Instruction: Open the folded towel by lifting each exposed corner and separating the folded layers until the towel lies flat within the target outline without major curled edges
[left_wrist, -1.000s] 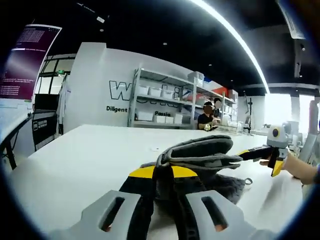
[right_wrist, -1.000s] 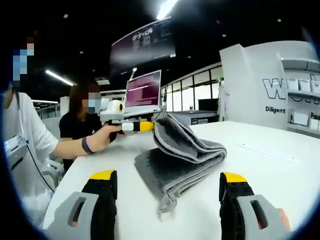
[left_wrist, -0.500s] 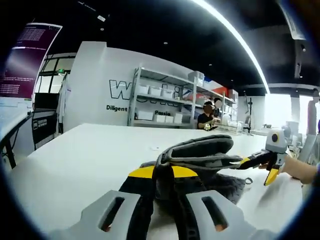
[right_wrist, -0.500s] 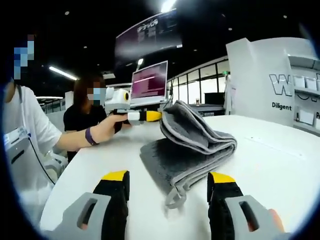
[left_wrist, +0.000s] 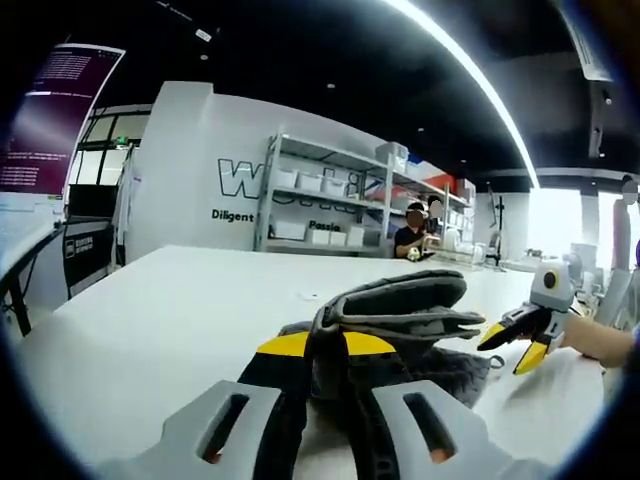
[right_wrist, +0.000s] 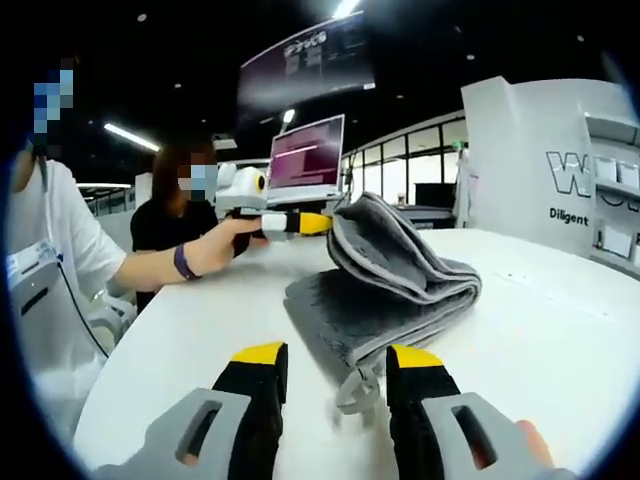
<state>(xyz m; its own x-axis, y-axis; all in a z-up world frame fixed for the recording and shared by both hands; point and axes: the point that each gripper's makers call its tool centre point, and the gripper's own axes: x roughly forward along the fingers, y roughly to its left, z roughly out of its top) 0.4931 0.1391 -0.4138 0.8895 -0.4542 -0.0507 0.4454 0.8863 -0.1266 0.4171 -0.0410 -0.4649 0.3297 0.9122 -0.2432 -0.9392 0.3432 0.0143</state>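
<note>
A folded grey towel (right_wrist: 385, 290) lies on a white table (right_wrist: 560, 330), its upper layers raised at one corner. The left gripper (left_wrist: 322, 350) pinches that lifted corner, jaws closed on the cloth. The right gripper (right_wrist: 335, 375), jaws parted a little, frames the towel's hanging loop (right_wrist: 358, 390) at the near corner without gripping it. A person's hand (right_wrist: 215, 248) holds the left gripper.

In the left gripper view, the left gripper (left_wrist: 323, 350) rises from the bottom centre, its yellow-tipped jaws closed together. At the right edge of that view the right gripper (left_wrist: 518, 342) points leftward with jaws parted, a hand behind it. In the right gripper view, the right gripper's jaws stand apart at bottom centre; the person's left hand (right_wrist: 222, 246) at centre left grips the left gripper's handle, forearm reaching in from the left.
</note>
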